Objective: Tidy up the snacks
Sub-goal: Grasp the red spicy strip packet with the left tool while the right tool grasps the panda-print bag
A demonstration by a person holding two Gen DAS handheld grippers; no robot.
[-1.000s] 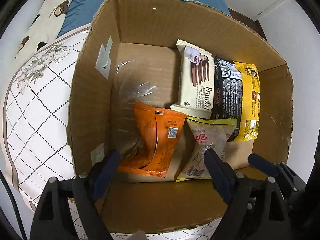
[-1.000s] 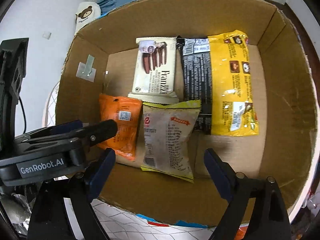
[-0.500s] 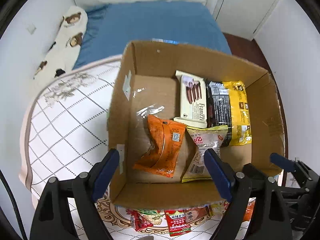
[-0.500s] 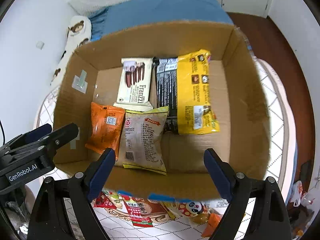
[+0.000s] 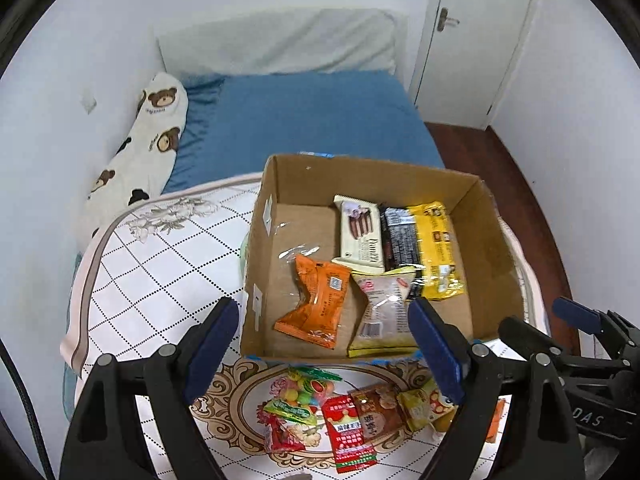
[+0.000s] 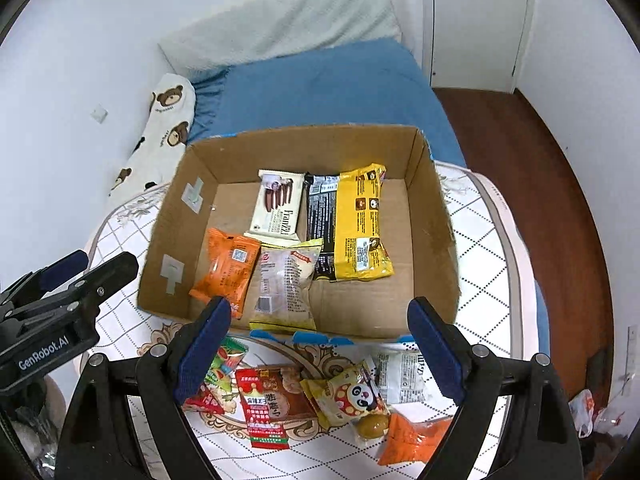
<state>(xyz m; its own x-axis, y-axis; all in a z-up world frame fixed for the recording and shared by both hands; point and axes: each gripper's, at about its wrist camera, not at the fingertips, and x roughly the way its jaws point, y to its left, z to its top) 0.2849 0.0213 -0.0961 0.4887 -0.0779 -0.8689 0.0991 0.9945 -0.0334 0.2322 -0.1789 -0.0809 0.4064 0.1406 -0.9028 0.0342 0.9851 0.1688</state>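
Note:
An open cardboard box [image 5: 256,264] [image 6: 432,216] stands on a quilted mat. Inside lie an orange packet [image 5: 316,300] [image 6: 226,268], a pale packet [image 5: 382,312] [image 6: 286,284], a white wafer pack [image 5: 360,232] [image 6: 278,204], a black pack [image 5: 398,238] [image 6: 322,208] and a yellow pack [image 5: 436,248] [image 6: 360,220]. Several loose snack packets [image 5: 344,408] [image 6: 304,396] lie on the mat in front of the box. My left gripper [image 5: 320,348] is open and empty, raised above the box's near edge. My right gripper [image 6: 316,344] is open and empty there too.
The quilted mat [image 5: 152,264] lies on a bed with a blue sheet [image 5: 304,120] and a bear-print pillow [image 5: 148,140]. White walls stand left and behind. A door [image 5: 472,40] and a dark wood floor [image 6: 528,168] are at the right.
Both grippers have pulled up and back from inside the box. The loose packets in front of the box have come into view. The snacks in the box have not moved.

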